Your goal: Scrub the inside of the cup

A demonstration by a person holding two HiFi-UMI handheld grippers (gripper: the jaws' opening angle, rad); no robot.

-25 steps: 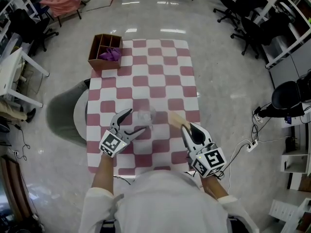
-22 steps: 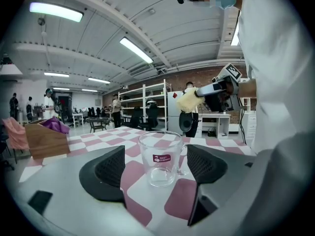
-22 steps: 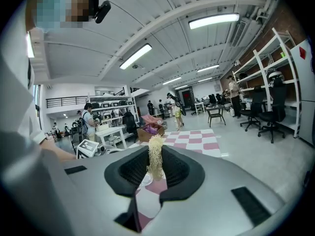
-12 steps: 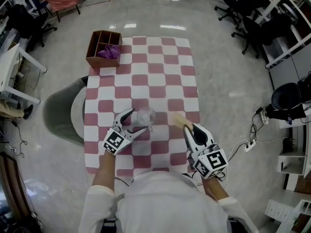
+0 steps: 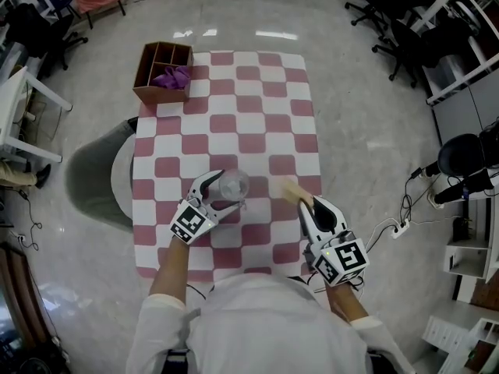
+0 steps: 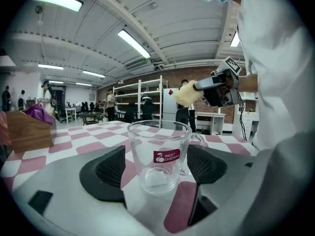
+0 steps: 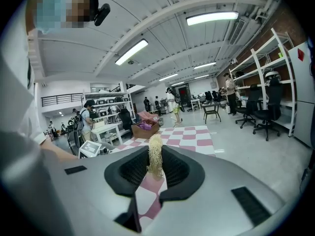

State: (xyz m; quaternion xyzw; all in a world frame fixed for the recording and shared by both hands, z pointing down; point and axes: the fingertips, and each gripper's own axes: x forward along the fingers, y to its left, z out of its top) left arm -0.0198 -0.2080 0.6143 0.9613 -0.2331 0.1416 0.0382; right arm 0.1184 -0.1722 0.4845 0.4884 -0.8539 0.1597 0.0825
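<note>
Left gripper [image 6: 156, 170]: my jaws are apart, with a clear glass mug with a red label [image 6: 158, 146] upright between my pads, handle to the right. Can't tell if there's contact. Mug sits on the red-and-white checked tabletop [image 6: 93, 137]. Beyond it, the right gripper [image 6: 196, 86] holds a pale yellow fluffy scrubber [image 6: 186, 93]. Brown wooden box [image 6: 27, 129] at far left.

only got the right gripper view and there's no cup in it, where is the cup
Observer: In the head view the glass cup stands upright on the checked table, left of your scrubber.
Operator: left tool got it
Observer: The left tool has its jaws apart, one on each side of the cup. I can't tell whether the pads touch it.
Operator: handle which way
Observer: In the left gripper view the handle sits at the cup's far right.
</note>
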